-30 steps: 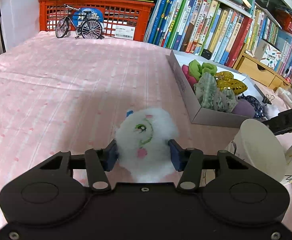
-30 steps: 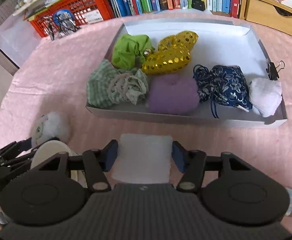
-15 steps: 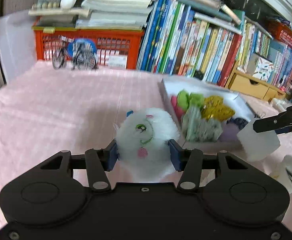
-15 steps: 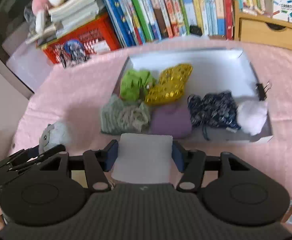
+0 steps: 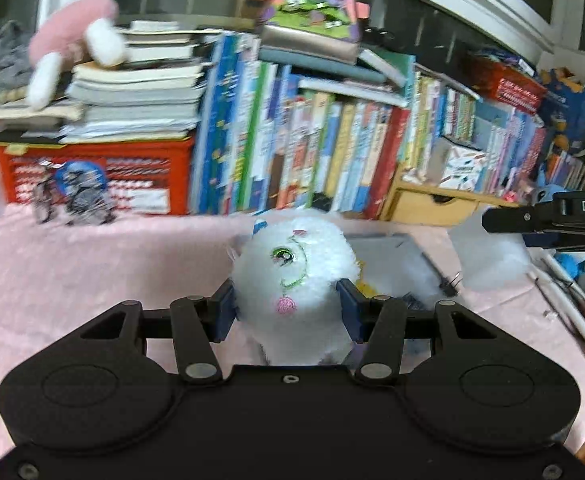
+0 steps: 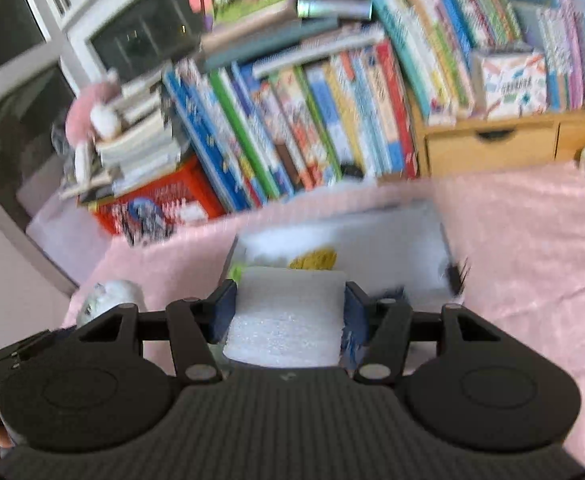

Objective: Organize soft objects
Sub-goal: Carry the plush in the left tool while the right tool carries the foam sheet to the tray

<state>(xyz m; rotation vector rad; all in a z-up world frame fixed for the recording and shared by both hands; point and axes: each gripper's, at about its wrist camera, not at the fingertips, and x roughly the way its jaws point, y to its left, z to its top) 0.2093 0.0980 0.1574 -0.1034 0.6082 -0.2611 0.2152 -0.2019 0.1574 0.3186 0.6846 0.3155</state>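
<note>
Both my claws have lifted off the desk (image 5: 72, 280), left claw (image 5: 288, 308) clamping the white plush (image 5: 292, 280), right claw (image 6: 288, 312) clamping the foam block (image 6: 286, 316), toward the box (image 6: 392, 236) at 12 o'clock.

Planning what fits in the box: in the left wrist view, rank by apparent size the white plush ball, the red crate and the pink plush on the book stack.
1. white plush ball, though it sits in the left gripper nearest the lens, which inflates it.
2. red crate.
3. pink plush, far off and blurred, so unsure.
</note>
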